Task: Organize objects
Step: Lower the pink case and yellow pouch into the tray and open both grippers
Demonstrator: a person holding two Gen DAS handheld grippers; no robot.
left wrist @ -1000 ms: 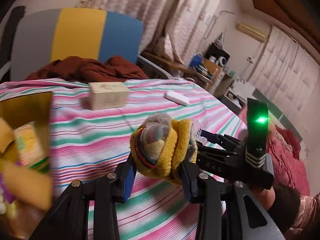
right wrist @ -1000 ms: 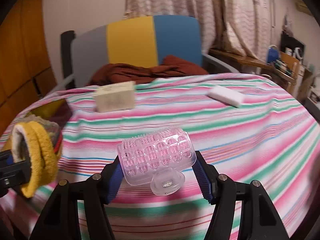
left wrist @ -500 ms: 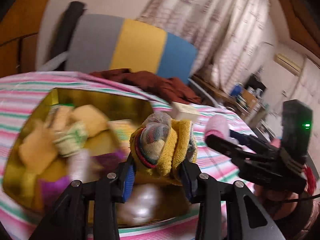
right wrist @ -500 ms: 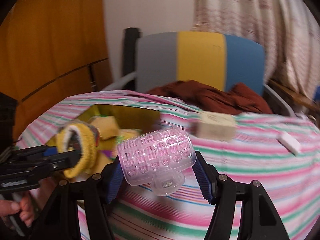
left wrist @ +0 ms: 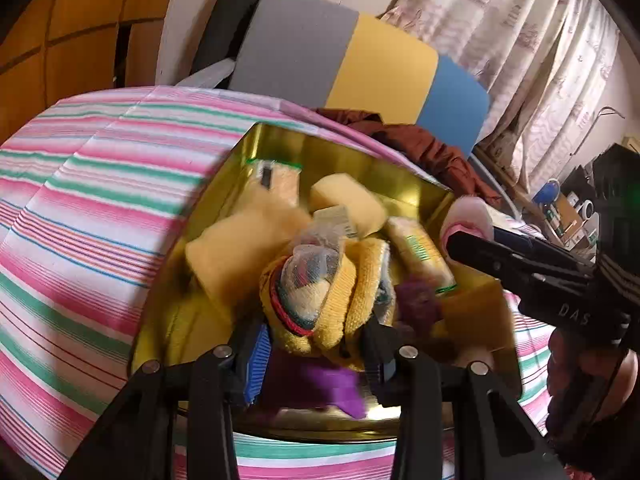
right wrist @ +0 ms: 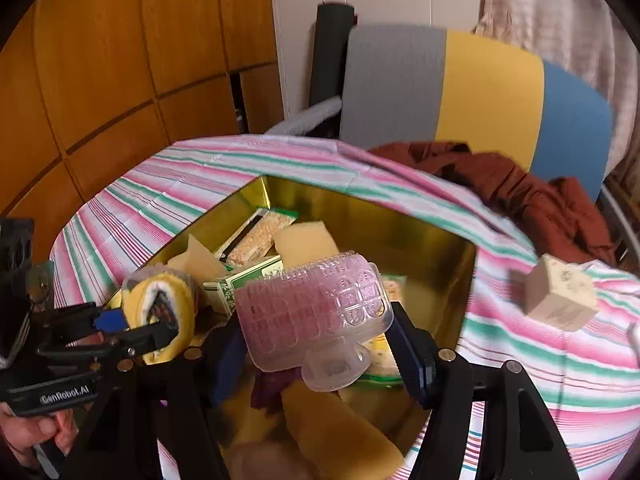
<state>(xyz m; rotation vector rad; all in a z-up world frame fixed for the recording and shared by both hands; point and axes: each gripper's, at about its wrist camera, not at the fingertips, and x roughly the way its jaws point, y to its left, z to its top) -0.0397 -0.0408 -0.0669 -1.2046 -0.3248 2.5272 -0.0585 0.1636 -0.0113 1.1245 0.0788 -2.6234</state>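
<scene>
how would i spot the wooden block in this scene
Find the pink and green striped tablecloth with the open gold tin on it. The wooden block lies on the cloth just outside the tin, toward the rust-red garment, the only pale hard-edged cube outside the tin.

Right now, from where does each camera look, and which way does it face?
Left wrist: sits on the left gripper, looks down into the gold tin; its fingers hold a rolled sock; the right gripper shows.
Right wrist: sits on the right gripper, looks into the tin; a pink brush sits between its jaws, which have just been opening; a hand shows.
Shared: tin, striped cloth, chair.
</scene>
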